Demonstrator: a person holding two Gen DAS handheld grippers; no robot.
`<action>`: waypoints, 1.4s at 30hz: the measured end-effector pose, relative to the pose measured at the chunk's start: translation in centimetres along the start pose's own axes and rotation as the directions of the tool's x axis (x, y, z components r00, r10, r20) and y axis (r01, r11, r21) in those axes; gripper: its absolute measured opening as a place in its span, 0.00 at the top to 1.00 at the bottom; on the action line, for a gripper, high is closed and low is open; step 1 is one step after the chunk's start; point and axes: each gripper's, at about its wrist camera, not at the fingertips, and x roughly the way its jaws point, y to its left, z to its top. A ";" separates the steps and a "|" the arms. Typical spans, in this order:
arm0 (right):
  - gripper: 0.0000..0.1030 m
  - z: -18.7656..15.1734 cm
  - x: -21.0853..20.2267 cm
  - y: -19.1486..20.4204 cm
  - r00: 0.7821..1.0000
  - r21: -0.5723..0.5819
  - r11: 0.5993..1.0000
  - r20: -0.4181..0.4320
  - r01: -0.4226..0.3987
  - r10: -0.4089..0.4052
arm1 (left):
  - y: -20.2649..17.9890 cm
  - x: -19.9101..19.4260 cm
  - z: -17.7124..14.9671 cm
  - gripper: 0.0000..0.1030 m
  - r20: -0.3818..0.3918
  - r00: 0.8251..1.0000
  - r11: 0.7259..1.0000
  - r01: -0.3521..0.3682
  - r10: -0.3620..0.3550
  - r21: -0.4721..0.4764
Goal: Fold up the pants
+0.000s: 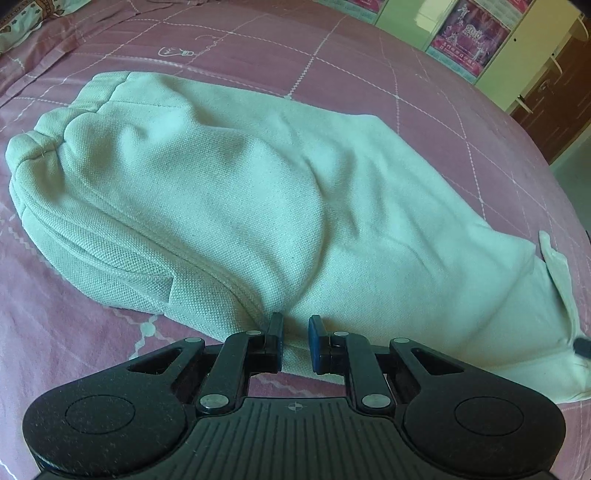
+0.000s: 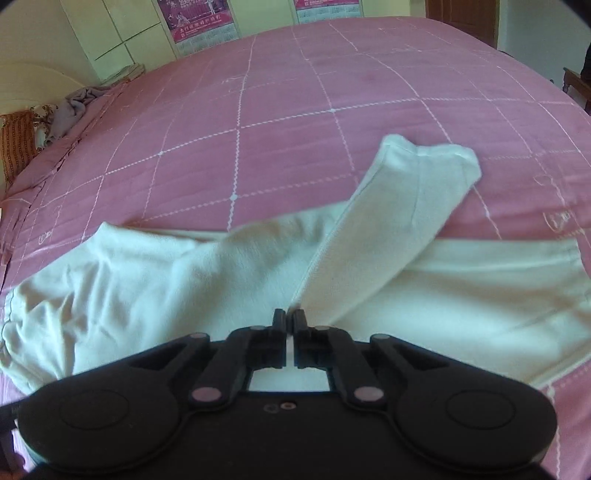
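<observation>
Pale cream pants (image 1: 240,192) lie on a pink quilted bedspread (image 1: 332,55), with the ribbed waistband at the far left in the left wrist view. My left gripper (image 1: 296,325) sits at the near edge of the cloth, its jaws a little apart with cloth lying between them. In the right wrist view the pants (image 2: 166,277) spread across the bed and one leg (image 2: 391,221) is lifted and folded up across the rest. My right gripper (image 2: 290,318) is shut on the edge of that leg.
The bedspread (image 2: 295,92) stretches far behind the pants. A patterned pillow (image 2: 18,144) and a grey cloth (image 2: 70,107) lie at the far left. Yellow cabinets with posters (image 2: 199,18) stand beyond the bed. A door (image 1: 554,110) is at the right.
</observation>
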 end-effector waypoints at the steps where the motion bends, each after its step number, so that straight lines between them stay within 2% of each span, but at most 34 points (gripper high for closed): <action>1: 0.99 -1.3 -0.2 -1.1 1.000 0.022 1.000 -0.011 -0.001 0.001 | -0.2 0.0 0.0 0.86 0.001 1.000 1.000 -0.006 0.006 0.001; 5: 1.00 -5.7 2.2 -4.7 0.994 0.121 0.992 -0.104 0.040 -0.027 | -1.1 -0.1 -0.1 0.86 0.002 0.999 0.999 -0.041 0.041 0.024; 7: 0.98 -6.2 2.2 -5.1 0.996 0.114 0.993 -0.090 0.030 -0.019 | -1.5 -0.3 0.1 0.86 0.001 0.998 0.998 -0.061 0.061 0.031; 10: 0.71 -4.4 0.4 -4.8 0.999 0.110 0.993 -0.019 -0.037 0.039 | -2.6 -0.6 0.3 0.86 0.008 0.997 0.996 -0.078 0.078 0.037; 11: 0.69 -3.5 -0.2 -4.5 0.999 0.090 0.995 0.017 -0.037 0.035 | -3.0 -0.6 0.4 0.85 0.009 0.997 0.996 -0.076 0.076 0.039; 12: 0.68 -2.4 -0.5 -4.3 0.999 0.062 0.998 0.043 -0.021 0.019 | -3.6 -0.4 0.4 0.86 0.007 0.997 0.996 -0.075 0.075 0.045; 14: 0.52 -0.2 0.3 -3.8 0.998 0.015 1.000 0.049 0.025 -0.025 | -4.6 0.0 0.1 0.86 0.002 0.997 0.996 -0.075 0.075 0.058; 15: 0.50 0.9 1.2 -3.8 0.998 0.001 0.999 0.043 0.048 -0.048 | -5.1 0.3 -0.1 0.86 -0.002 0.997 0.995 -0.075 0.075 0.064; 19: 0.47 4.1 4.8 -2.4 0.993 -0.039 0.993 0.020 0.115 -0.115 | -5.6 1.1 -0.8 0.86 -0.002 0.996 0.993 -0.090 0.090 0.082; 20: 0.47 4.4 5.9 -1.9 0.988 -0.065 0.986 0.004 0.153 -0.153 | -5.4 1.1 -0.9 0.85 -0.001 0.996 0.993 -0.089 0.089 0.078; 22: 0.49 4.7 8.2 -1.1 0.961 -0.133 0.953 -0.011 0.272 -0.276 | -5.1 1.2 -0.9 0.85 -0.004 0.997 0.995 -0.081 0.081 0.064; 23: 0.52 4.6 8.9 -1.1 0.949 -0.152 0.939 -0.021 0.307 -0.314 | -5.0 1.2 -0.8 0.85 -0.005 0.997 0.995 -0.075 0.076 0.059; 24: 0.70 4.5 9.1 -1.4 0.951 -0.151 0.941 -0.026 0.302 -0.309 | -5.0 1.2 -0.8 0.85 -0.006 0.997 0.996 -0.071 0.072 0.058; 25: 0.95 4.4 8.7 -1.9 0.963 -0.132 0.955 -0.019 0.266 -0.270 | -5.0 1.2 -0.8 0.85 -0.007 0.998 0.996 -0.068 0.069 0.061; 28: 0.96 3.9 5.2 -3.8 0.988 -0.056 0.986 0.028 0.156 -0.155 | -5.0 1.1 -0.8 0.85 -0.007 0.998 0.995 -0.061 0.062 0.077; 30: 0.96 3.2 1.4 -5.7 0.991 0.000 0.996 0.091 0.094 -0.093 | -4.9 1.1 -0.8 0.85 -0.008 0.998 0.995 -0.055 0.056 0.081; 32: 0.96 1.6 -1.6 -8.0 0.993 0.077 0.997 0.110 0.027 -0.035 | -4.8 1.0 -0.7 0.85 -0.010 0.999 0.996 -0.049 0.050 0.079; 35: 0.96 -2.6 -2.6 -11.3 0.998 0.203 0.979 0.058 -0.025 0.013 | -4.8 1.1 -0.8 0.85 -0.006 0.998 0.995 -0.055 0.056 0.087; 38: 0.97 -6.1 0.3 -12.9 0.999 0.230 0.973 -0.043 0.010 0.000 | -5.2 1.1 -1.0 0.85 -0.003 0.997 0.992 -0.071 0.072 0.103; 39: 0.96 -6.2 0.4 -12.8 1.000 0.220 0.975 -0.026 0.014 -0.009 | -5.2 1.1 -1.0 0.85 -0.004 0.997 0.992 -0.075 0.076 0.104; 40: 0.87 -5.8 0.2 -12.3 1.000 0.195 0.980 -0.011 0.028 -0.026 | -5.2 1.1 -1.0 0.85 -0.006 0.997 0.992 -0.077 0.078 0.102; 41: 0.73 -5.3 -0.1 -11.4 0.998 0.157 0.986 0.000 0.058 -0.059 | -5.2 1.1 -0.9 0.85 -0.007 0.997 0.992 -0.078 0.079 0.098; 42: 0.65 -4.8 -0.4 -10.6 0.995 0.106 0.990 0.021 0.091 -0.093 | -5.2 1.1 -0.9 0.85 -0.008 0.997 0.992 -0.079 0.080 0.095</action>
